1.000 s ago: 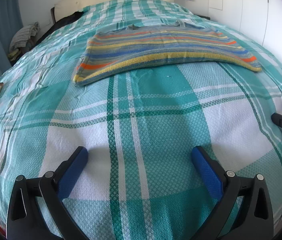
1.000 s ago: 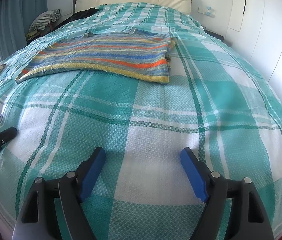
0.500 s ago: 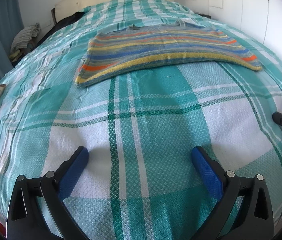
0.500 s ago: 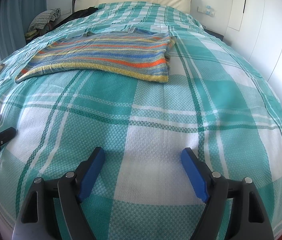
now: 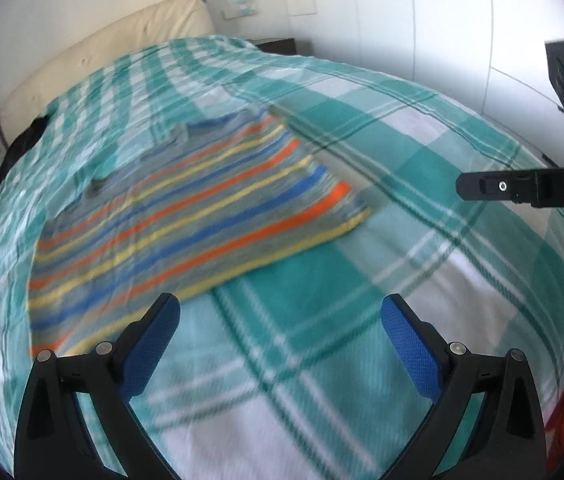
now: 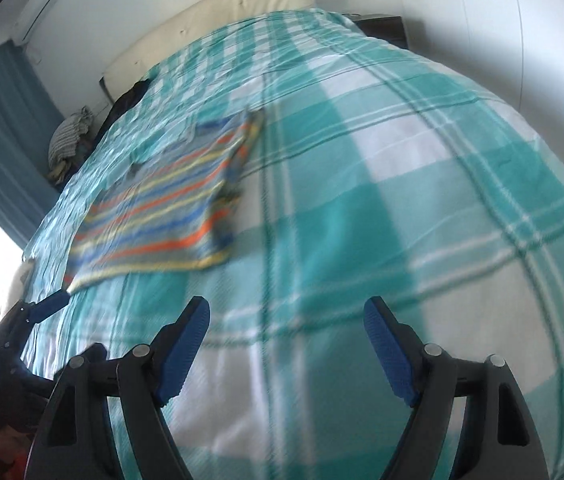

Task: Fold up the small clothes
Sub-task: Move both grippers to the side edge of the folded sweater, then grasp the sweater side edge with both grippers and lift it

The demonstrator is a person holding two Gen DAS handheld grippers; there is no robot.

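Plainly, the striped garment (image 5: 186, 216) lies flat on the bed (image 5: 421, 152), toward the headboard end and its left side, long axis running across the bed. It is knit, banded orange, blue and yellow, already doubled. The left tool (image 5: 282, 344) is nearer, its near-left corner just ahead; the right tool (image 6: 285, 344) hovers farther off. Both stand apart, empty.

Both grippers have swung and rolled, tilting the bed (image 5: 421, 148) in view. The left gripper (image 5: 282, 344) now sits nearer the sweater (image 5: 186, 216); the right gripper (image 6: 285, 344) shows higher beside it.
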